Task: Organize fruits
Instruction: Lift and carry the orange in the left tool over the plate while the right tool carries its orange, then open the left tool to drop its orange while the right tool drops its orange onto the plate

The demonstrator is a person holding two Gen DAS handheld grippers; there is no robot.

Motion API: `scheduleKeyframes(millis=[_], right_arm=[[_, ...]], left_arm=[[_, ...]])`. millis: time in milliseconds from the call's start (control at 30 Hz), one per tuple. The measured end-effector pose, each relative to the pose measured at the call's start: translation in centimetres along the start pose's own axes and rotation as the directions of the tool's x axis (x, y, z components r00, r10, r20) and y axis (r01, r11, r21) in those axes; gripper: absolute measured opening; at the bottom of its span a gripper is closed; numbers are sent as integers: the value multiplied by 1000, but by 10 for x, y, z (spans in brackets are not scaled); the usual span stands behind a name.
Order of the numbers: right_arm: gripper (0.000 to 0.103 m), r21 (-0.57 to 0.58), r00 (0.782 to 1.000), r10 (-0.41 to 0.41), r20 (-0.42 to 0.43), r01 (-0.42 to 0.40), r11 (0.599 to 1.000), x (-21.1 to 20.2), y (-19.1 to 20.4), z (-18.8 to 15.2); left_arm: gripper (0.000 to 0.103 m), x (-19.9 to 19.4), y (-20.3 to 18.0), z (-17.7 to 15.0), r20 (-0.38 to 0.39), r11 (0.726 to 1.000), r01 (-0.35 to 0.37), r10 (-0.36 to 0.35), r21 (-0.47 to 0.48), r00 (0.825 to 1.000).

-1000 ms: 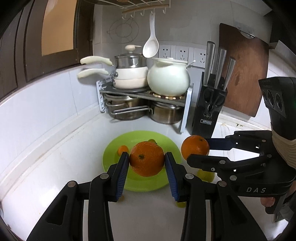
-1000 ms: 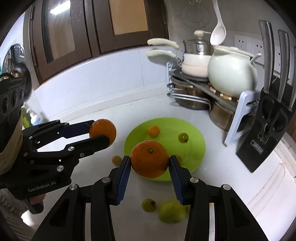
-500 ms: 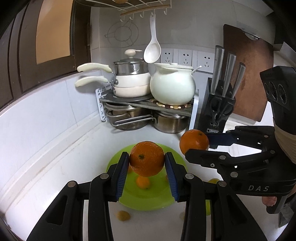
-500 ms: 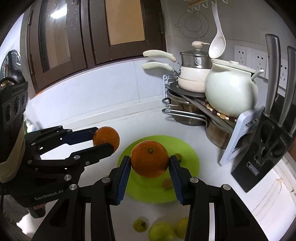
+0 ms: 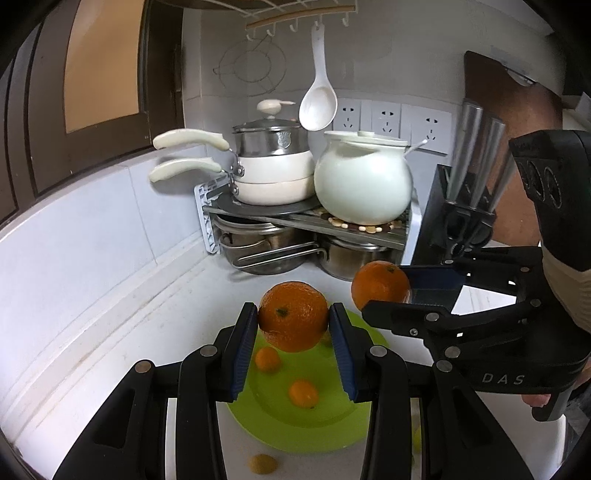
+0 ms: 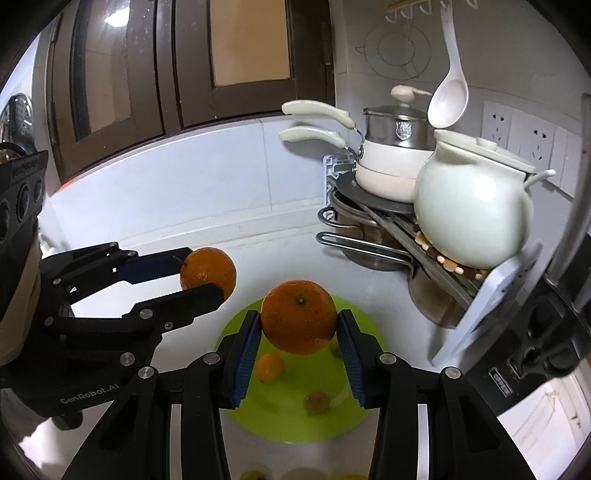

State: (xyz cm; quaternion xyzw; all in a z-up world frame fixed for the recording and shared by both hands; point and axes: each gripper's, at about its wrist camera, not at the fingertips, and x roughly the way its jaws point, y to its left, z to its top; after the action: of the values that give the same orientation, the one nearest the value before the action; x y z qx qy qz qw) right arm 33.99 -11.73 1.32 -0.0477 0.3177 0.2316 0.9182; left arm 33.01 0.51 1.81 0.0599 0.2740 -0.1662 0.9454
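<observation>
Oranges: the left gripper (image 5: 293, 345) clamps one orange (image 5: 293, 315), the right gripper (image 6: 299, 350) another orange (image 6: 299, 322), both above a green plate (image 5: 325, 424) on the white counter (image 5: 110, 332). Beyond them, a pot rack (image 5: 306, 218) fills the tiled corner.

Setting: home kitchen, corner of a white counter (image 5: 122, 332). Evidence: white tiled walls; metal corner rack (image 5: 310, 218) carrying stacked cream saucepans (image 5: 273, 177) with a lidded steel pot (image 5: 269, 138) on top, beside a white ceramic pot (image 5: 364, 181); steel pots (image 5: 258, 247) on the shelf below. White ladle (image 5: 317, 103) hangs from a hook rail (image 5: 299, 18); wire trivet (image 5: 251, 66) on the wall. Three wall sockets (image 5: 386, 120). Black knife block (image 5: 458, 218) and wooden cutting board (image 5: 513, 107) at right. Dark wooden window frame (image 6: 177, 62) at left.
</observation>
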Motion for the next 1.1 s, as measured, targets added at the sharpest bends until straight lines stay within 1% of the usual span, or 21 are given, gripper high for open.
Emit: scheduleKeyframes(millis=[267, 333, 467, 600, 800, 967, 1100], right_arm=[[43, -4, 998, 25, -64, -25, 1000, 36, -10, 11], [43, -13, 996, 18, -87, -19, 1000, 47, -12, 13], [43, -19, 990, 13, -140, -16, 1000, 69, -19, 15], [43, -37, 981, 8, -196, -16, 999, 91, -25, 13], [43, -47, 963, 3, -270, -16, 999, 118, -35, 8], [43, -44, 952, 8, -307, -23, 999, 134, -41, 4], [43, -32, 946, 13, -324, -25, 999, 142, -45, 1]], left_arm=[[39, 33, 15, 5, -52, 1000, -6, 6, -11, 999], [39, 46, 20, 4, -78, 1000, -10, 9, -14, 997], [39, 70, 29, 1, -140, 999, 4, -9, -35, 990], [39, 92, 38, -4, -193, 998, 26, -35, -52, 980], [39, 124, 46, -10, -269, 997, 57, -69, -53, 961], [39, 141, 45, -15, -308, 997, 67, -74, -35, 948], [39, 154, 45, -19, -344, 996, 84, -91, -35, 935]])
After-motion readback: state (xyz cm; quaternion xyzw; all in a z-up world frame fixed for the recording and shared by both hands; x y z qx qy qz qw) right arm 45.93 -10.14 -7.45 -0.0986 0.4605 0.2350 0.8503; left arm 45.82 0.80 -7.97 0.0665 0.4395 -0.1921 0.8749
